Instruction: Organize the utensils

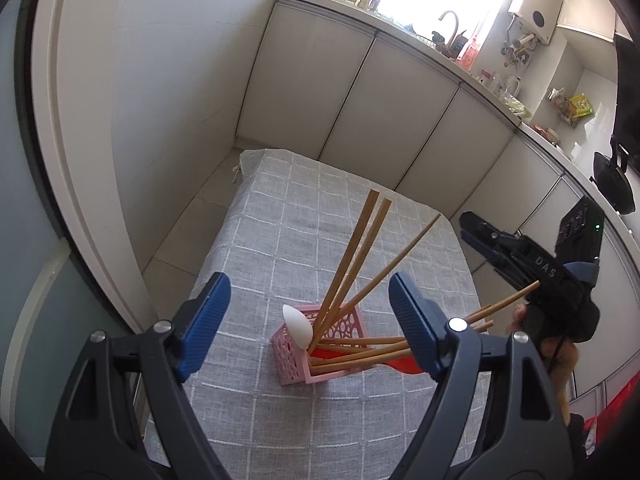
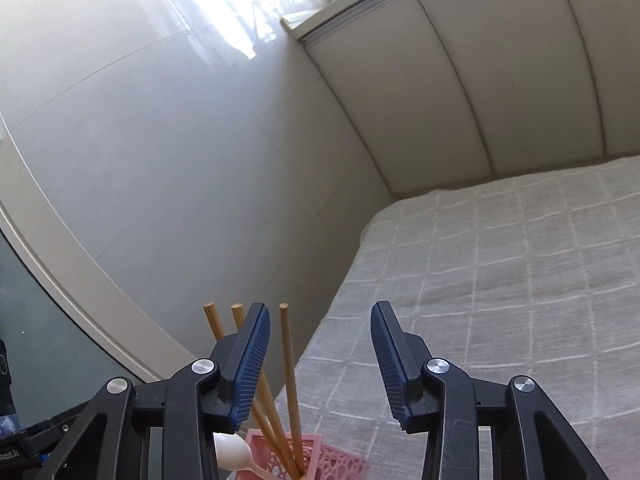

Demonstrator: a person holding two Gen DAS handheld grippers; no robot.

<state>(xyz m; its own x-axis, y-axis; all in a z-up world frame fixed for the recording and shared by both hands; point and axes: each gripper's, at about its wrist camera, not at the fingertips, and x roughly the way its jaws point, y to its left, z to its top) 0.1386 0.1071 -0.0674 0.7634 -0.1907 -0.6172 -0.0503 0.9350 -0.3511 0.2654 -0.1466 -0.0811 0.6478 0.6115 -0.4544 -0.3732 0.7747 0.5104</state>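
A pink perforated basket [image 1: 296, 364] stands on the grey checked tablecloth [image 1: 280, 220]. It holds several wooden chopsticks [image 1: 352, 264], a white spoon [image 1: 298, 326] and a red utensil [image 1: 404, 365] that leans out to the right. My left gripper [image 1: 310, 292] hovers above the basket, open and empty. My right gripper [image 1: 472, 228] is off to the right, above the table's edge. In the right wrist view the right gripper [image 2: 318, 320] stands open above the basket [image 2: 320, 456]. One chopstick [image 2: 289, 360] rises close by the left pad, which does not press on it; the spoon [image 2: 232, 452] is below.
White cabinet doors [image 1: 360, 100] run behind the table under a counter with a faucet [image 1: 450, 24], a kettle and jars. A black wok [image 1: 614, 184] sits at the right. Tiled floor [image 1: 180, 220] and a door frame lie left of the table.
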